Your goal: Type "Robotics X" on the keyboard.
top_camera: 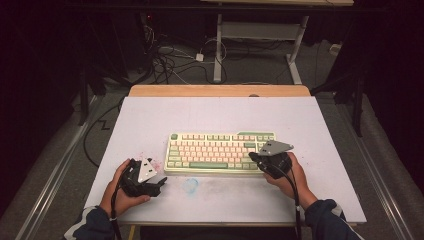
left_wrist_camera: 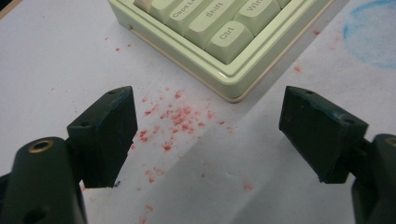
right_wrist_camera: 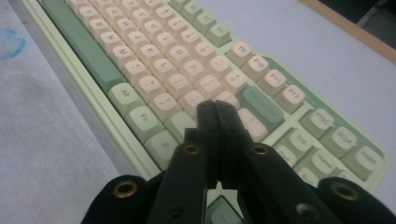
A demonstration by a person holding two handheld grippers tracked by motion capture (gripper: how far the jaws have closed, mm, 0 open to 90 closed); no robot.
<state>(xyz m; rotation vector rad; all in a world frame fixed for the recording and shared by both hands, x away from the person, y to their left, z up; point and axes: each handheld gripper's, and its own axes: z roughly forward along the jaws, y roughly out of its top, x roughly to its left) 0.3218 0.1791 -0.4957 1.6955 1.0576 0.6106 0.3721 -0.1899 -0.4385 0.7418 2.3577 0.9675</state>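
A pale green keyboard (top_camera: 220, 152) with cream and green keys lies in the middle of the white table. My right gripper (top_camera: 261, 159) hovers over its right end; in the right gripper view the jaws (right_wrist_camera: 215, 112) are pressed together with nothing between them, above the keys (right_wrist_camera: 187, 70) near the right shift. My left gripper (top_camera: 159, 184) rests on the table left of the keyboard's near left corner (left_wrist_camera: 233, 88). Its two pads (left_wrist_camera: 109, 135) stand wide apart and hold nothing, with the Ctrl key (left_wrist_camera: 229, 41) ahead.
Red crumbs (left_wrist_camera: 175, 119) are scattered on the white sheet (top_camera: 150, 120) by the left gripper. A blue smear (top_camera: 190, 185) marks the table in front of the keyboard. A wooden edge (top_camera: 220, 90) runs along the far side, with cables and table legs on the floor beyond.
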